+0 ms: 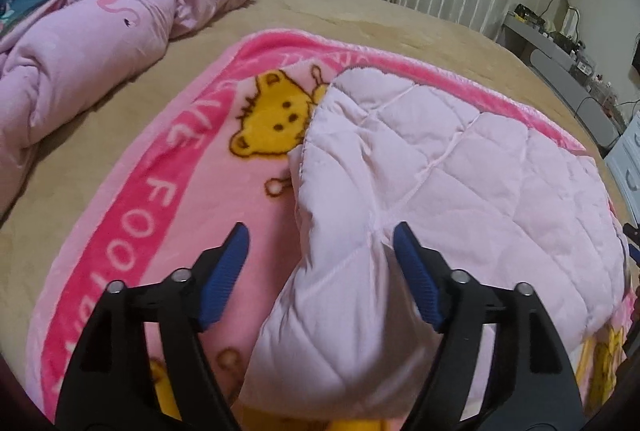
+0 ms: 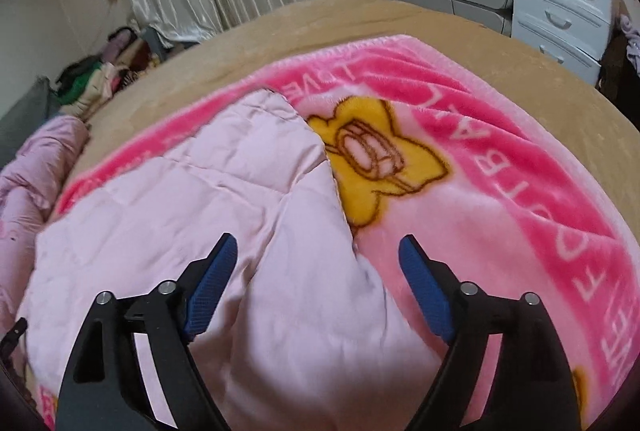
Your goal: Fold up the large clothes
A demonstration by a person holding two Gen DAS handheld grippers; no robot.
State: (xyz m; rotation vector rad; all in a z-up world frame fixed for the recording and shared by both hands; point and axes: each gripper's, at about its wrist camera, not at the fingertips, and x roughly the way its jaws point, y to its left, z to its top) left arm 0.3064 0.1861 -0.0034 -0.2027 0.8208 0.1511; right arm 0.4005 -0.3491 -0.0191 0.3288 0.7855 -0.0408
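**Both grippers lined up on the near edge, nothing grabbed yet**

Left gripper (image 1: 320, 255) and right gripper (image 2: 318, 263) both have their jaws spread wide, straddling the near corners of the pale pink quilted garment (image 1: 460, 171). It lies flat on the cartoon blanket (image 1: 168, 199) on the bed (image 1: 360, 15). Looks like the pre-grasp step: next they'd pinch those corners and lift forward. The bunched pink duvet (image 1: 100, 43) sits well off to the left, probably not in the way.

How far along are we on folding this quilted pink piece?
Early to midway. Done: the quilted pink garment lies on the pink cartoon blanket, apparently partly folded. In hand: nothing; left gripper and right gripper are open astride its near corners. Left: grip and fold over.
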